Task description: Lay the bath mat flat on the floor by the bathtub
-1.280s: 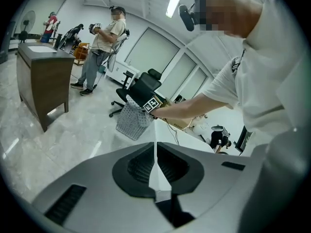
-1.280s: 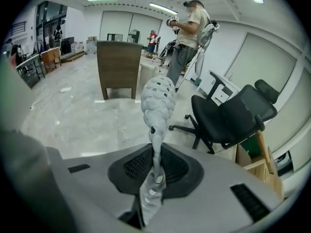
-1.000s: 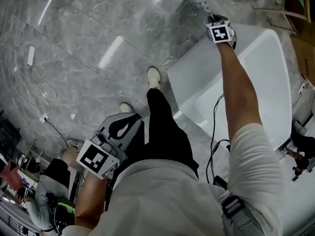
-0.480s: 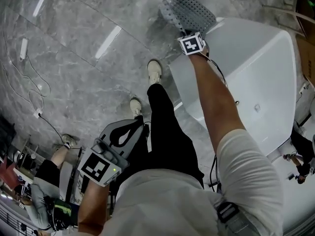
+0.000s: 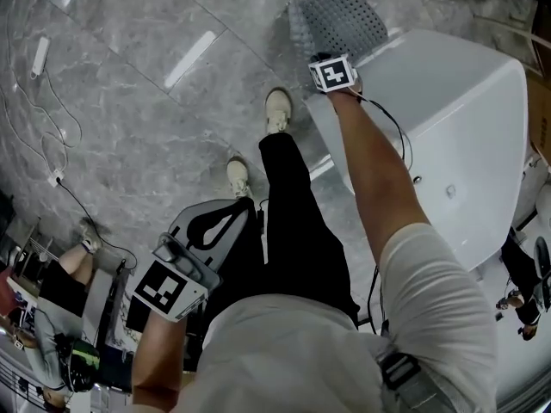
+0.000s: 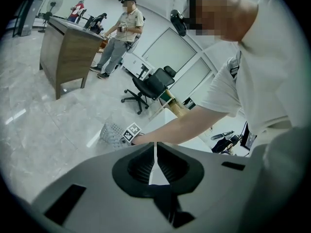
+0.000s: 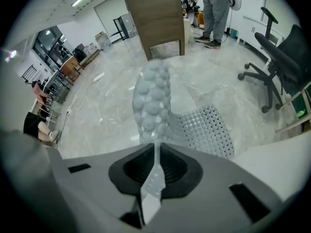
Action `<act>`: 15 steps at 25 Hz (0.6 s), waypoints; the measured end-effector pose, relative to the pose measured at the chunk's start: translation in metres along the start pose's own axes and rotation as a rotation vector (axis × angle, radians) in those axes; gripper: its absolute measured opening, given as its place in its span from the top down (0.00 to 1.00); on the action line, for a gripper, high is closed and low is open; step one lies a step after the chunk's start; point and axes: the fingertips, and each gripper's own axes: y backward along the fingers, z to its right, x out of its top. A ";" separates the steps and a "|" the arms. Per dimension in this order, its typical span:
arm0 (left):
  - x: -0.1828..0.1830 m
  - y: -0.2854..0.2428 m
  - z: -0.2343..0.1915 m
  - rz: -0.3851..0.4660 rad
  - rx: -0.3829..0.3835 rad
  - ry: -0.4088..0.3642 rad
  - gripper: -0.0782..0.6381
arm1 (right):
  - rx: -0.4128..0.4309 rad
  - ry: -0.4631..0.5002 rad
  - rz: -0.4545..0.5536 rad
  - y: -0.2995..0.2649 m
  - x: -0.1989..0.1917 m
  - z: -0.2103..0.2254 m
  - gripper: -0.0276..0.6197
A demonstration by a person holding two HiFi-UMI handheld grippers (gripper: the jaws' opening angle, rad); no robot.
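The grey perforated bath mat is folded over itself by the corner of the white bathtub. My right gripper is shut on the mat's edge, above the tub's left corner. In the right gripper view the mat rises from the shut right gripper, and its perforated part droops toward the floor. My left gripper hangs low by the person's left hip, shut and holding nothing. From the left gripper view the mat shows small, far ahead.
Grey marble floor lies left of the tub. The person's white shoes stand close to the tub's side. Cables trail at the far left. A wooden desk, an office chair and a standing person are farther off.
The right gripper has carried the mat leftward from over the tub to its left corner, and more of the mat shows. The left gripper stays by the hip.
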 end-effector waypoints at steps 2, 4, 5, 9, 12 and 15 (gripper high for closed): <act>-0.007 0.009 0.002 0.015 0.002 -0.004 0.85 | -0.007 0.014 0.008 0.005 -0.001 -0.013 0.89; -0.013 0.018 0.007 0.026 -0.001 -0.015 0.85 | -0.004 0.026 0.017 0.014 -0.002 -0.027 0.92; -0.015 0.023 0.010 0.036 -0.001 -0.022 0.85 | -0.001 0.030 0.022 0.019 -0.002 -0.034 0.92; -0.021 0.048 0.030 0.076 -0.010 -0.060 0.85 | 0.009 0.014 0.058 0.052 -0.005 -0.063 0.94; -0.029 0.075 0.050 0.093 -0.012 -0.082 0.85 | 0.012 -0.003 0.094 0.087 -0.007 -0.090 0.94; -0.038 0.104 0.068 0.128 -0.013 -0.118 0.85 | 0.004 0.014 0.138 0.125 -0.006 -0.116 0.94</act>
